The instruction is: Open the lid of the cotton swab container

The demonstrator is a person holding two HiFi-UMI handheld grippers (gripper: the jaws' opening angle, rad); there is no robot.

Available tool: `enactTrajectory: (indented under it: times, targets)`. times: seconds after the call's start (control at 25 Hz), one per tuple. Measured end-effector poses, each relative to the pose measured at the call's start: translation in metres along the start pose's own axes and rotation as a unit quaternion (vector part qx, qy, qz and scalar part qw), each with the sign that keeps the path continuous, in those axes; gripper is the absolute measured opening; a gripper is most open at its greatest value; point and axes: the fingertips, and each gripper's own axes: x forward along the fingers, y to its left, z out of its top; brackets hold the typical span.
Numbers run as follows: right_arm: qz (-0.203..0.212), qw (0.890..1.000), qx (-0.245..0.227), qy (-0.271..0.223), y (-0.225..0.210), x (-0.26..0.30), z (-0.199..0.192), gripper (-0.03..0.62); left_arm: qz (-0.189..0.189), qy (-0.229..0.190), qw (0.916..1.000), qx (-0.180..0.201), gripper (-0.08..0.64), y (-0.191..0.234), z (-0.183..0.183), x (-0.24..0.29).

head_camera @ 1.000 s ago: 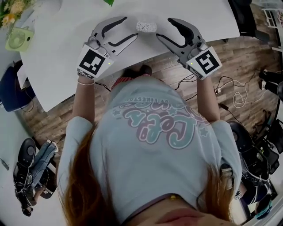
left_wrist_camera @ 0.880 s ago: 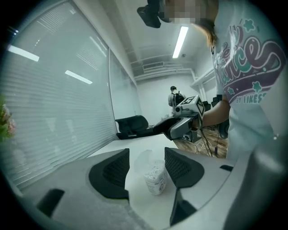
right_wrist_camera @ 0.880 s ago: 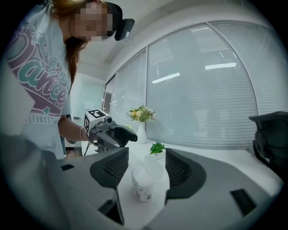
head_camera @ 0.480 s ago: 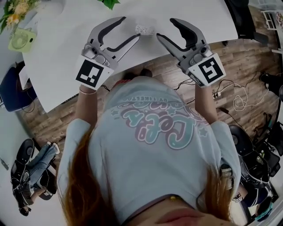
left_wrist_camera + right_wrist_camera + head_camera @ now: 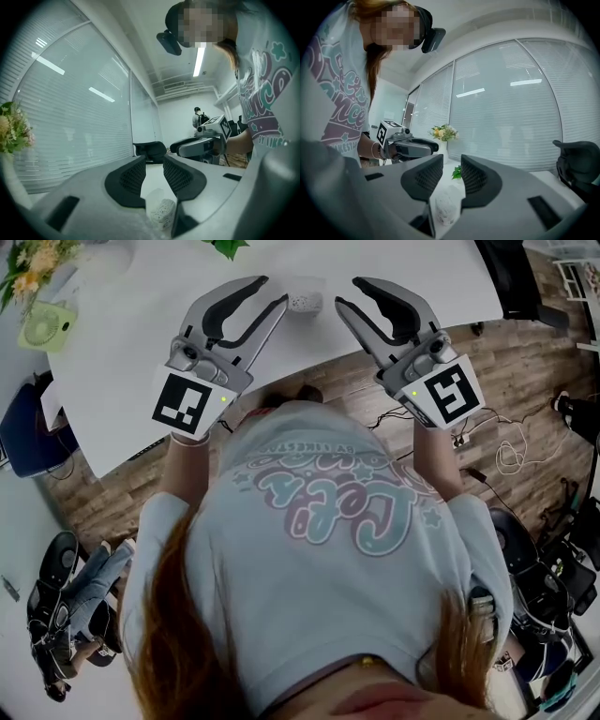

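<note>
The task looks barely begun. The small clear cotton swab container (image 5: pixel 305 301) sits on the white tabletop (image 5: pixel 122 362), packed with white swabs, its lid apparently not yet opened. The left gripper (image 5: pixel 270 294) and right gripper (image 5: pixel 349 294) flank it, jaws apart, closing, clamped on nothing.

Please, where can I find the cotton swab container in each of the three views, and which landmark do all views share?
Head view: the cotton swab container lies at top centre, on the white table.
Left gripper view: the container is low, just right of centre.
Right gripper view: the container is low, just left of centre.
Shared landmark: the flowers, at top left in the head view, at the left edge in the left gripper view, near centre in the right gripper view.
</note>
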Motion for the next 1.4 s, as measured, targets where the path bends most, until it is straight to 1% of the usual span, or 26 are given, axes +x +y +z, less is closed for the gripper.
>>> enactTrajectory:
  times: [0.16,0.36,0.44,0.8,0.96,1.12,1.28,1.4]
  targets:
    - [-0.009,1.0,0.0,-0.009,-0.002,-0.002,0.006,0.064,-0.001,-0.004,1.0,-0.001,0.08,-0.003,0.003,0.002]
    - [-0.009,1.0,-0.002,-0.016,-0.003,-0.011,0.009,0.021,-0.005,-0.007,0.9999,-0.009,0.034,-0.013,0.006,0.006]
    - [-0.011,1.0,-0.001,-0.014,-0.004,-0.013,0.006,0.005,-0.006,-0.008,0.9999,-0.007,0.026,-0.014,0.006,0.007]
    - [-0.027,0.999,0.002,-0.02,-0.009,-0.016,0.007,0.005,-0.001,-0.01,0.9999,-0.009,0.011,-0.018,0.008,0.01]
    - [-0.04,0.999,-0.013,-0.012,-0.009,-0.016,0.006,0.004,0.004,-0.012,0.9999,-0.008,0.008,-0.018,0.009,0.01]
    - [-0.057,0.998,-0.004,-0.025,-0.01,-0.02,0.008,0.003,0.004,-0.012,0.9999,-0.007,0.008,-0.02,0.009,0.008]
    - [-0.064,0.998,-0.003,-0.026,-0.007,-0.022,0.008,0.003,0.004,-0.02,0.9996,-0.022,0.008,-0.021,0.009,0.007]
    - [-0.063,0.998,-0.009,-0.02,-0.004,-0.022,0.007,0.003,0.008,-0.025,0.9994,-0.022,0.008,-0.02,0.012,0.006]
